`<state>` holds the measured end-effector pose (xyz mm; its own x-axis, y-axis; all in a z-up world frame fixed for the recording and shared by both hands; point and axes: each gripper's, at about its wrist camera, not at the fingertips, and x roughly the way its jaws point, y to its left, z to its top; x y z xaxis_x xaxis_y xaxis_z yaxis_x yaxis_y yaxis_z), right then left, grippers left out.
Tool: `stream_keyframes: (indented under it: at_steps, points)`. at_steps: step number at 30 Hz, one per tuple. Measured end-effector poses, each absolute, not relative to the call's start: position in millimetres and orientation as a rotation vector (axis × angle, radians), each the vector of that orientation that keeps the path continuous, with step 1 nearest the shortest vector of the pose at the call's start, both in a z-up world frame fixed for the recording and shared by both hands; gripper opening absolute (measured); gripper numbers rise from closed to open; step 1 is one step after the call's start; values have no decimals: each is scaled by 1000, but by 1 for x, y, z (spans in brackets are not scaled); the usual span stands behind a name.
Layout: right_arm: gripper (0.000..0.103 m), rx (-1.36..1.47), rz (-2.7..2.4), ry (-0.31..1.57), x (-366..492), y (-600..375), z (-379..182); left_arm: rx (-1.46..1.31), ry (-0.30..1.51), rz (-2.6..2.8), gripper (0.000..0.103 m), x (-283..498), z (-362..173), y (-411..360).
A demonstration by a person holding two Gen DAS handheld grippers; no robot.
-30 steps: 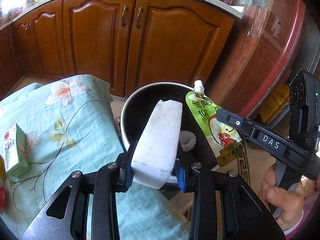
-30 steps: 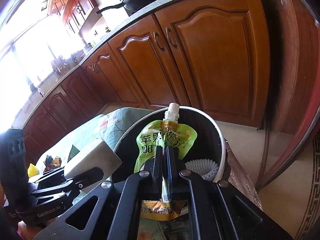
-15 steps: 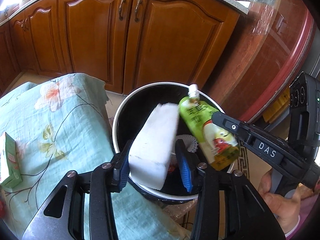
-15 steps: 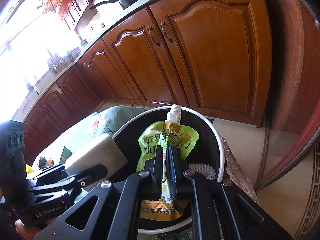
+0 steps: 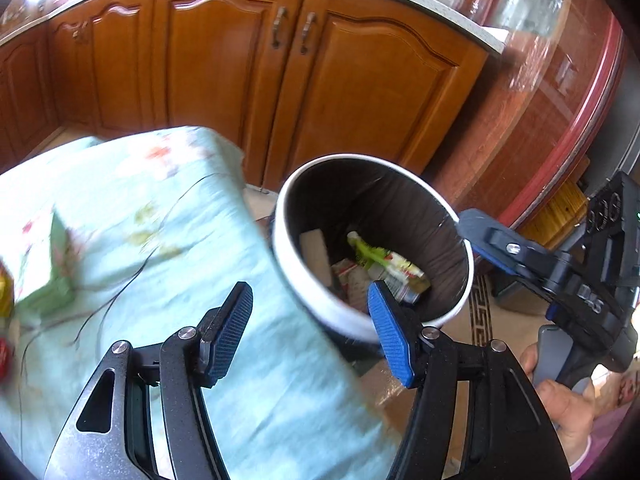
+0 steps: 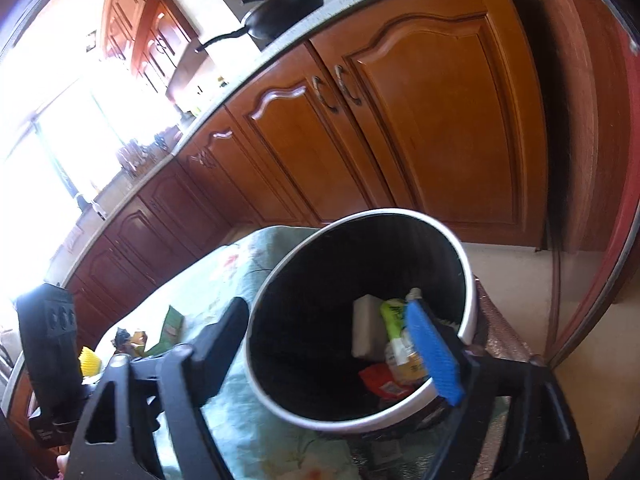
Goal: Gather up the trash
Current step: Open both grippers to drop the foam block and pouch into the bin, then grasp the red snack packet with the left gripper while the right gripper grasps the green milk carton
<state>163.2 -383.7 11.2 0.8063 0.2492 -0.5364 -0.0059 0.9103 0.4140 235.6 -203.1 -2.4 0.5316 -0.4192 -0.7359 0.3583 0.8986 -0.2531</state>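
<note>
The left gripper (image 5: 310, 330) has nothing between its fingers (image 5: 388, 332), which are parting over the near rim of the trash bin (image 5: 316, 296). The right gripper (image 6: 332, 344) is likewise bare, its fingers spreading wide, one on each side of the bin's near rim in its own view.

Both pieces of trash now lie at the bottom of the bin: the white foam block (image 5: 316, 254) leans against the inner wall, long axis running down into the bin, and the green juice pouch (image 5: 380, 260) lies beside it, spout pointing away from the fingers, on top of other wrappers. A second ago the left fingers clamped the foam block and the right fingers pinched the pouch above the opening (both have since dropped in).

What remains is on the counter with the floral cloth (image 5: 168, 240), to the left of the bin: a small green carton (image 5: 56, 276), blurred in the left view, and in the right wrist view a crumpled dark wrapper (image 6: 130, 340) and a yellow paper cup liner (image 6: 90, 362). These lie away from the bin on the left gripper's side, so the left hand is judged nearer for the next pick.
</note>
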Motion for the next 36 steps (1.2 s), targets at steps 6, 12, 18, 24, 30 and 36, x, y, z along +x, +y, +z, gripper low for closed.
stream_keyframes:
  at_steps: [6,12,18,24,30,36]
  points:
    - [90,391,194,635,144,-345,5,-121,883,-395,62,206,-8,-150]
    - [90,368,275,688,137,-301,-7,-208,876,-303,62,179,-16,-92]
    - [90,335,350,754,136,-259,-21,-252,880,-233,62,161,-23,-46]
    - [90,303,392,794,132,-227,-28,-302,872,-166,62,145,-28,-1]
    - [90,278,421,826,138,-203,-34,-312,852,-119,62,136,-30,25]
    - [90,252,451,848,150,-178,-36,-312,835,-90,62,133,-29,44]
